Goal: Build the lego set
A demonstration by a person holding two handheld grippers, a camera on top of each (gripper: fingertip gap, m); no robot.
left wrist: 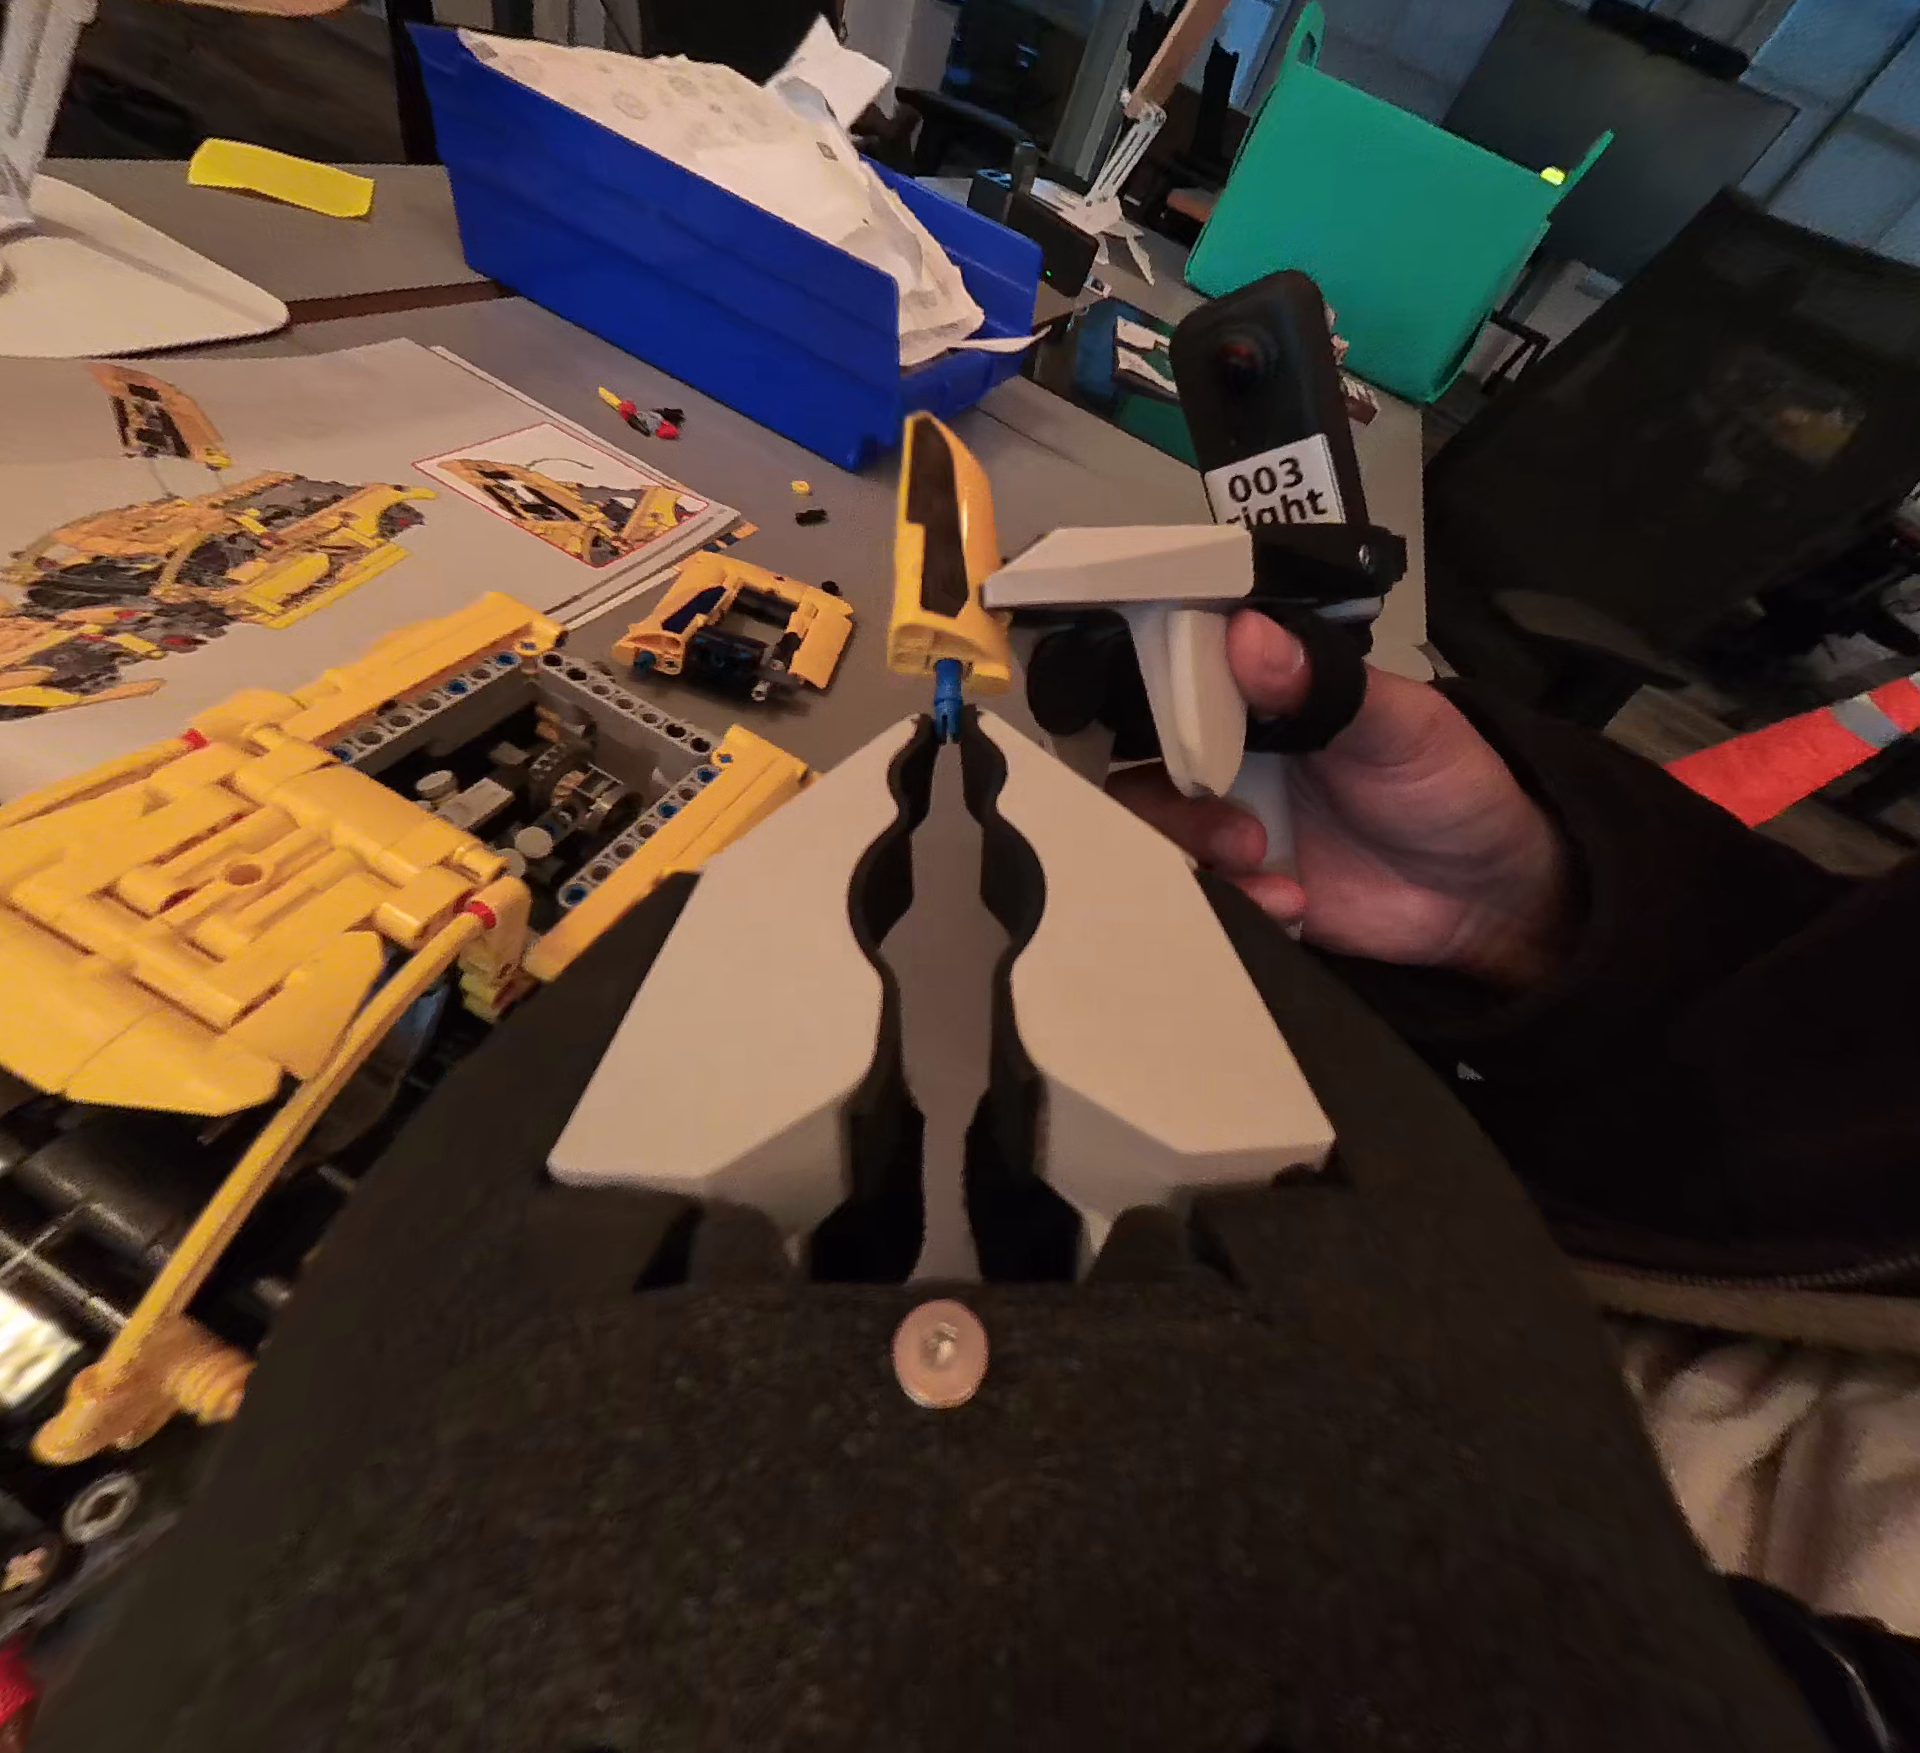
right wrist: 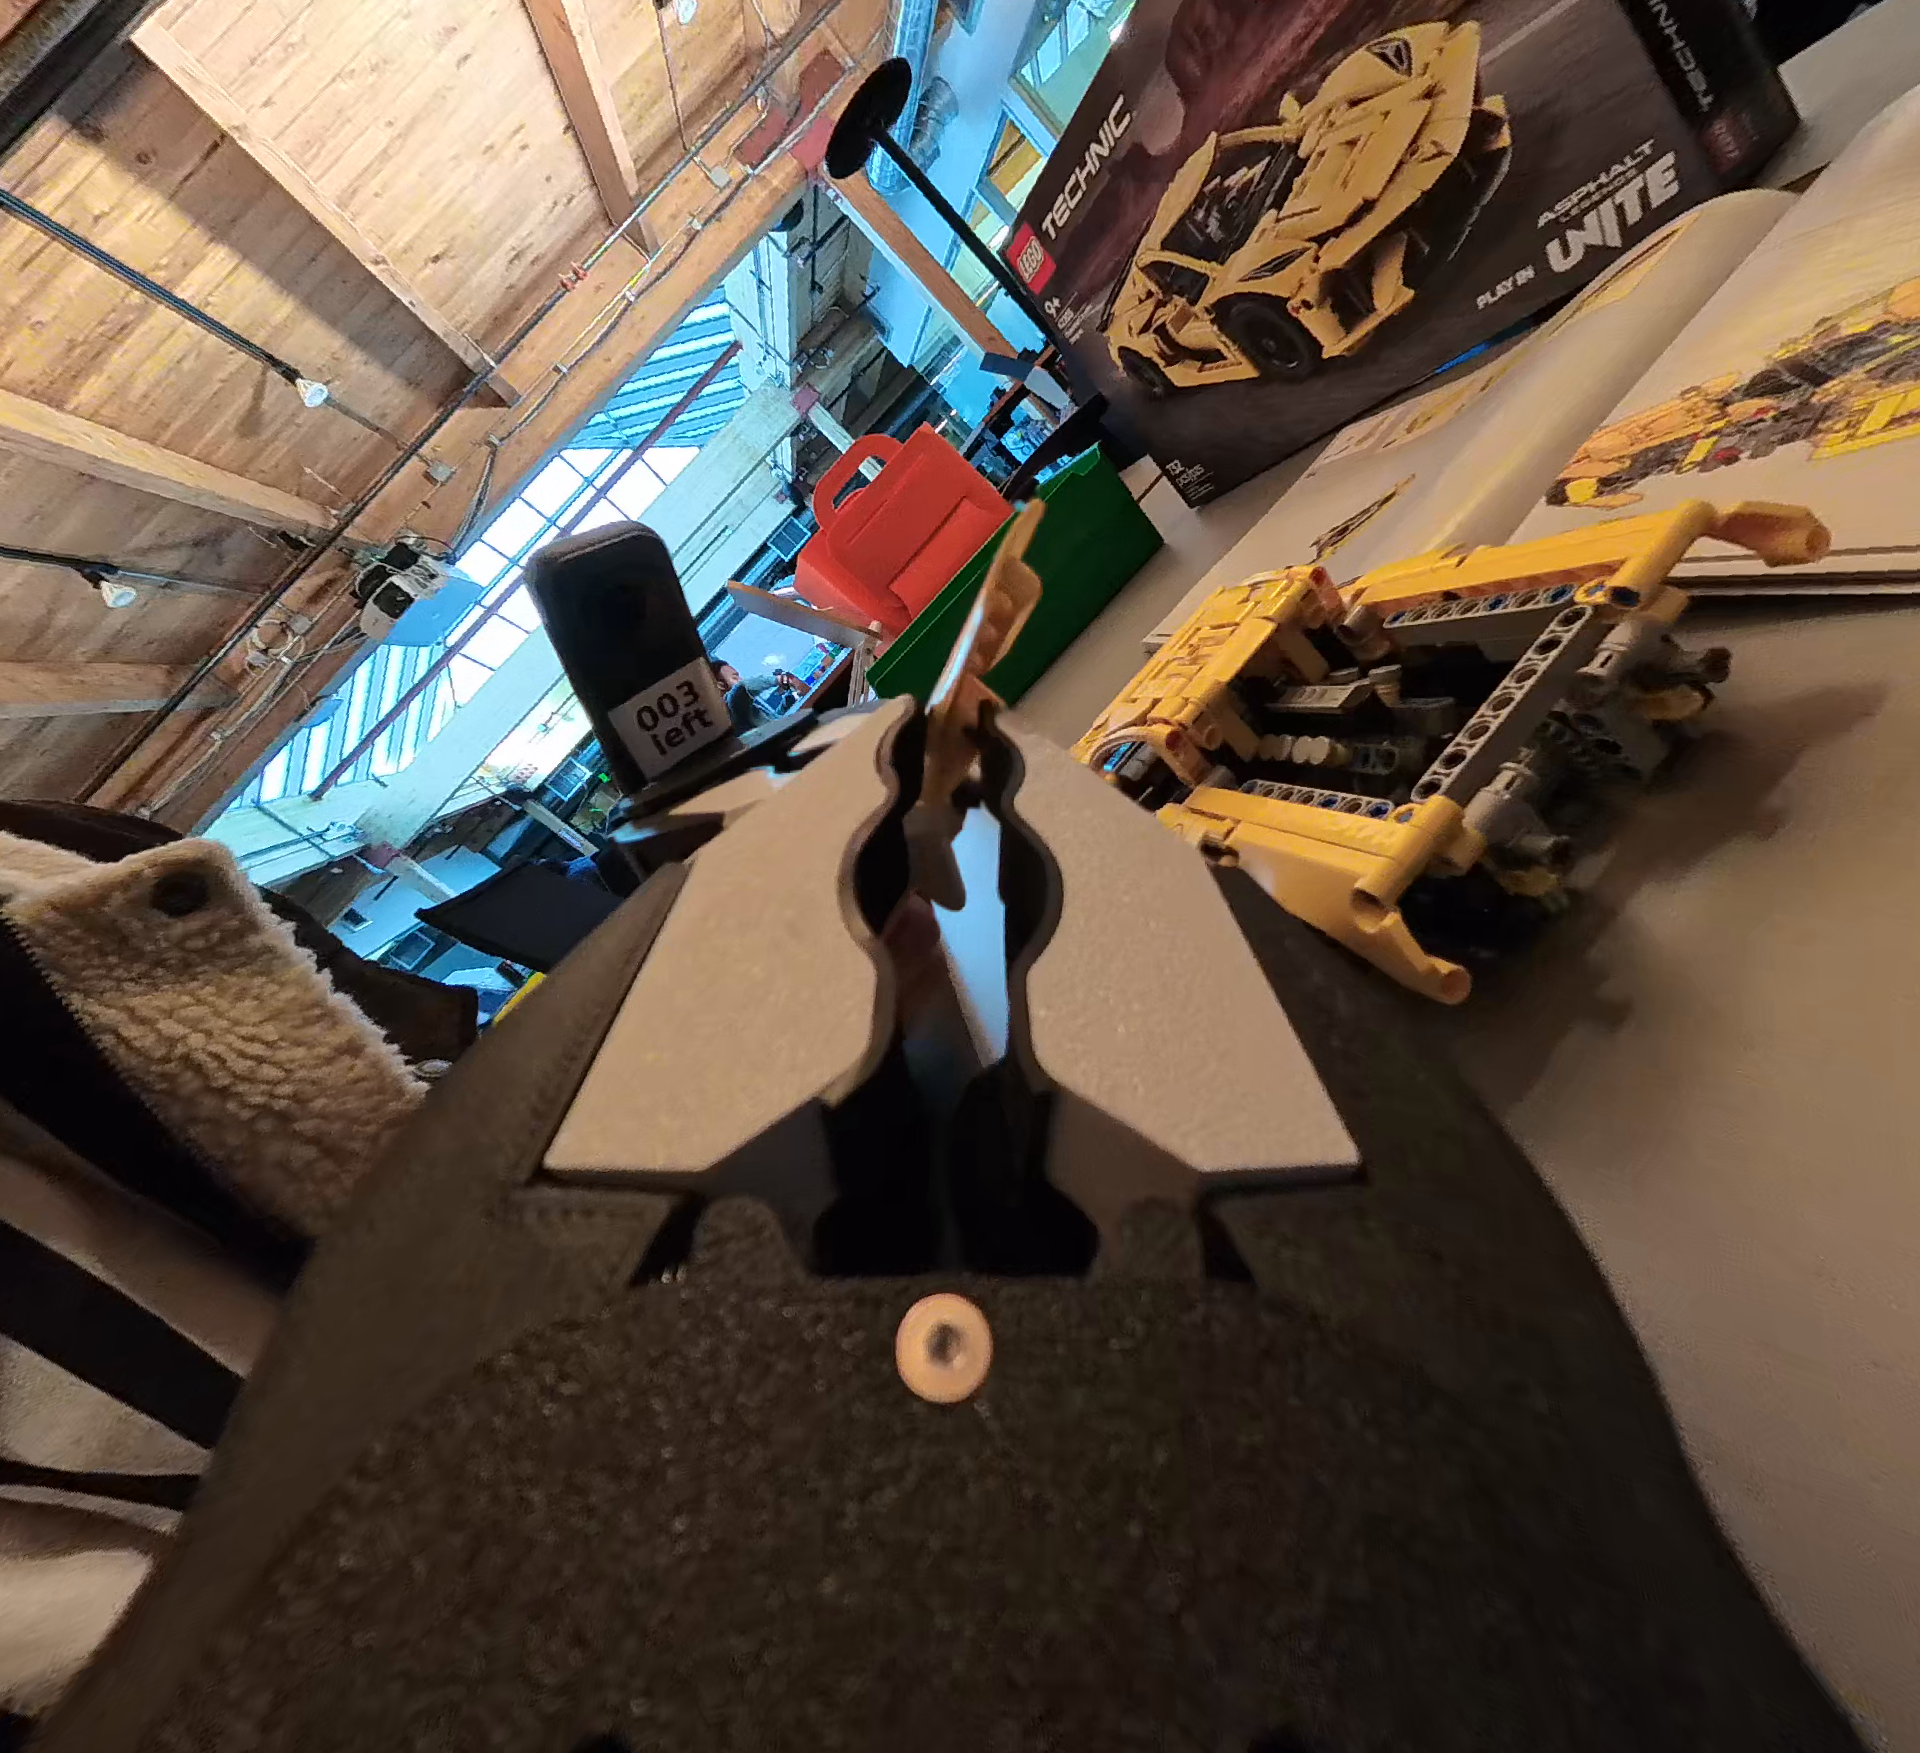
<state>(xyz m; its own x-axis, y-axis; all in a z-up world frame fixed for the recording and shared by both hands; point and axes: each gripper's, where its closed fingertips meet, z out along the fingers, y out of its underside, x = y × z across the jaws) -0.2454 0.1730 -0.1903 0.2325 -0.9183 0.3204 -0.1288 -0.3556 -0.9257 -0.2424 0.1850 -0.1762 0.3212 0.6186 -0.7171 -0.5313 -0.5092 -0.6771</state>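
My left gripper [left wrist: 945, 729] is shut on a small blue pin [left wrist: 945, 690] that sticks out of the lower end of a long yellow panel [left wrist: 940, 550]. The right gripper [left wrist: 1000, 597] holds that panel from the right side, above the table. In the right wrist view my right gripper [right wrist: 961, 721] is shut on the same yellow panel [right wrist: 987, 633], seen edge-on. The partly built yellow car [left wrist: 260, 862] lies on the table to the left, its grey frame open; it also shows in the right wrist view [right wrist: 1403, 747]. A small yellow sub-assembly [left wrist: 740, 625] lies beyond it.
An open instruction booklet [left wrist: 312, 477] lies behind the car. A blue bin [left wrist: 675, 249] with paper bags stands at the back, a green bin [left wrist: 1371, 238] to its right. Small loose pieces [left wrist: 644, 415] lie near the booklet. The set's box [right wrist: 1351, 176] stands at the table's far side. My two grippers' fingertips are within a few centimetres of each other.
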